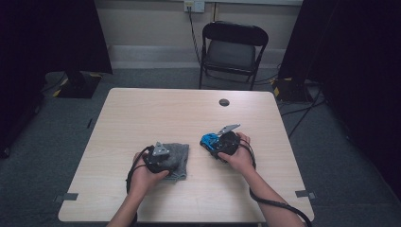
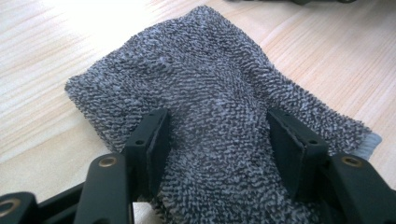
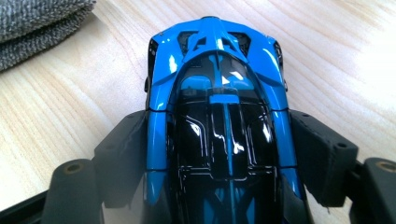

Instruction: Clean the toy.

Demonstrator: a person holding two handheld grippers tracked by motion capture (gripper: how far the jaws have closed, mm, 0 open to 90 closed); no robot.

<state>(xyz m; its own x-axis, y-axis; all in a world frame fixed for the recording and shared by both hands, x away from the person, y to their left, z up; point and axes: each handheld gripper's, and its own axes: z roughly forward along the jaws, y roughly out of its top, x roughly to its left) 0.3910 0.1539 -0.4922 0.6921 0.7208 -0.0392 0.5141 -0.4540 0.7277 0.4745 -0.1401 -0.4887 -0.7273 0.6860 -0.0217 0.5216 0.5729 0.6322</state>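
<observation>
A folded grey terry cloth (image 1: 177, 155) (image 2: 205, 70) lies on the wooden table (image 1: 165, 109), left of centre near the front. My left gripper (image 1: 166, 158) (image 2: 217, 135) rests on it, jaws apart, with a hump of cloth between the pads. A blue and black toy car (image 1: 208, 140) (image 3: 217, 70) sits to the right of the cloth. My right gripper (image 1: 215, 143) (image 3: 222, 144) has its jaws on both sides of the car, with the pads against its flanks. A corner of the cloth (image 3: 37, 23) lies just beyond the car's left side.
A black folding chair (image 1: 231, 47) stands behind the table's far edge. A round cable hole (image 1: 224, 102) sits in the tabletop at the back right. The person's forearms come in from the near edge, and cables trail from both grippers.
</observation>
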